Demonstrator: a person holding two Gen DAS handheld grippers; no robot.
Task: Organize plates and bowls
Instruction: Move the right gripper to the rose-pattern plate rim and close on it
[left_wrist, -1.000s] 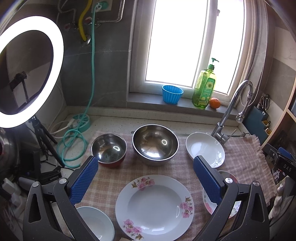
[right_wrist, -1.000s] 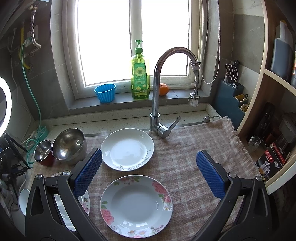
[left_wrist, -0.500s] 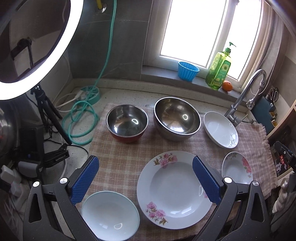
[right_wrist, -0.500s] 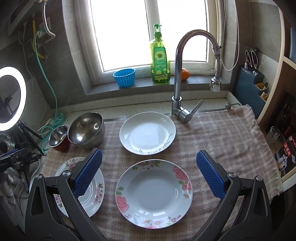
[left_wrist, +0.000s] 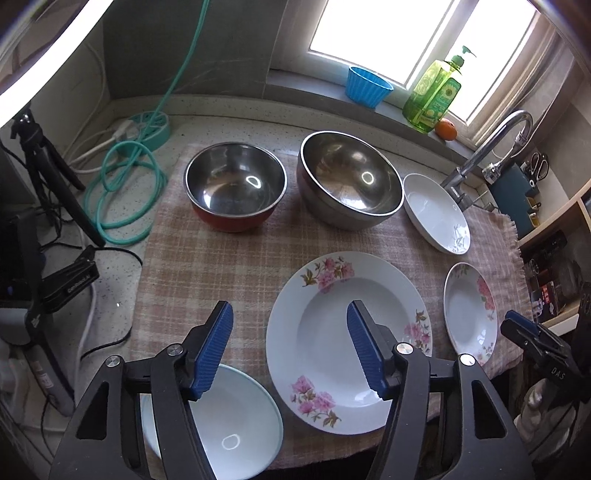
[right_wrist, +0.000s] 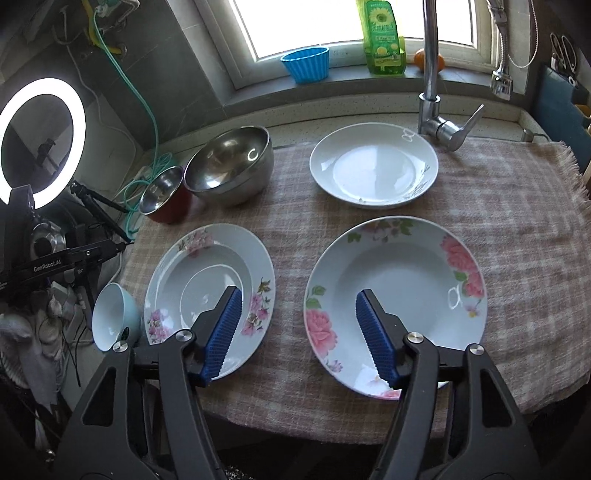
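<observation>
Two flowered plates are seen at the cloth's near edge, untouched, while both the left gripper and right gripper, lowered from a second ago, are being narrowed on nothing, a first pickup seemingly imminent.

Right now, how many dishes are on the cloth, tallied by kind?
Flowered plates: 2
White plate: 1
Steel bowls: 2
Pale bowl: 1
Total: 6
</observation>
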